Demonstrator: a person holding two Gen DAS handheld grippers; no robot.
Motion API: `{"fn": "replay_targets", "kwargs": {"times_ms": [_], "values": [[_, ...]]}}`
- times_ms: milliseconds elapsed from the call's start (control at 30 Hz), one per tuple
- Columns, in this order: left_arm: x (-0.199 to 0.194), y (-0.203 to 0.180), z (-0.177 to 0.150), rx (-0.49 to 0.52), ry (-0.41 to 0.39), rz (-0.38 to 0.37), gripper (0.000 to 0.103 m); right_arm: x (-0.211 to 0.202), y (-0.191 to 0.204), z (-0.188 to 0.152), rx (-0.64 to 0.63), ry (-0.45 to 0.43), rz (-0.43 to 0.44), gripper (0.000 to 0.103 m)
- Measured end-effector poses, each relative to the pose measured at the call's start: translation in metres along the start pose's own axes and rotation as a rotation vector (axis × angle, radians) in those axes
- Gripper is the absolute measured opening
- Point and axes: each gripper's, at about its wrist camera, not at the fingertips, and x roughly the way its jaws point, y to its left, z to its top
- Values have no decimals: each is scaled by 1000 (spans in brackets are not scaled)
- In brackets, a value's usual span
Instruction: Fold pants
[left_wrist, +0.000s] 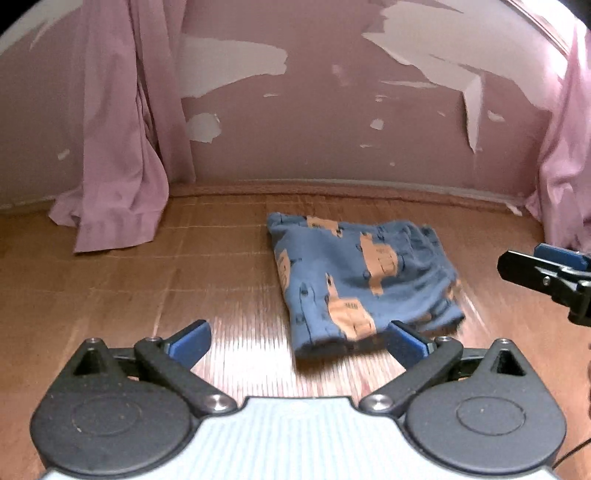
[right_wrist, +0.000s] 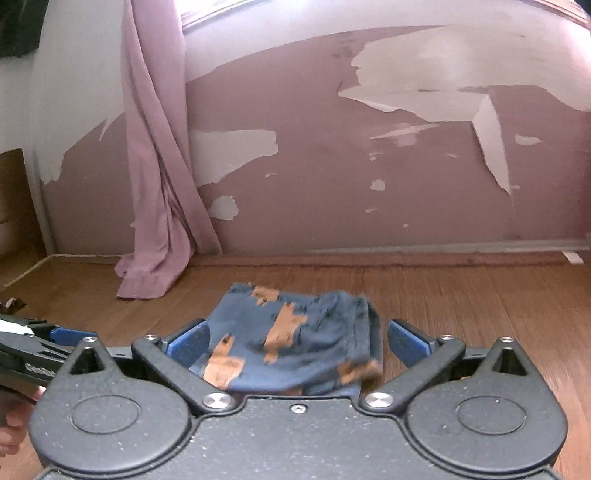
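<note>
Blue pants with orange truck prints lie folded into a compact rectangle on the wooden floor. My left gripper is open just in front of the bundle, whose near edge lies between its blue pads and nothing is held. In the right wrist view the same pants lie flat on the floor between and beyond the blue pads of my open right gripper. The right gripper also shows at the right edge of the left wrist view, and the left gripper at the left edge of the right wrist view.
A pink wall with peeling paint stands behind the pants. Pink curtains hang to the floor at the left, another curtain at the right. A cable runs along the baseboard. Part of a hand shows at lower left.
</note>
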Motion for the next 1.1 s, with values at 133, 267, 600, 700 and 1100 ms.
{"fn": "replay_targets", "kwargs": {"times_ms": [133, 267, 600, 700, 1100], "values": [[-18, -12, -17, 41, -9, 5, 103, -25, 7, -19, 27, 17, -21, 102], [-31, -16, -32, 29, -23, 9, 103, -46, 14, -39, 5, 12, -52, 102], [-36, -10, -51, 8, -32, 18, 103, -43, 17, -58, -29, 22, -41, 102], [-35, -7, -52, -8, -24, 20, 103, -41, 17, -61, -19, 32, -44, 102], [-31, -2, -54, -35, 14, 32, 103, -36, 11, -65, 13, 64, -47, 102]]}}
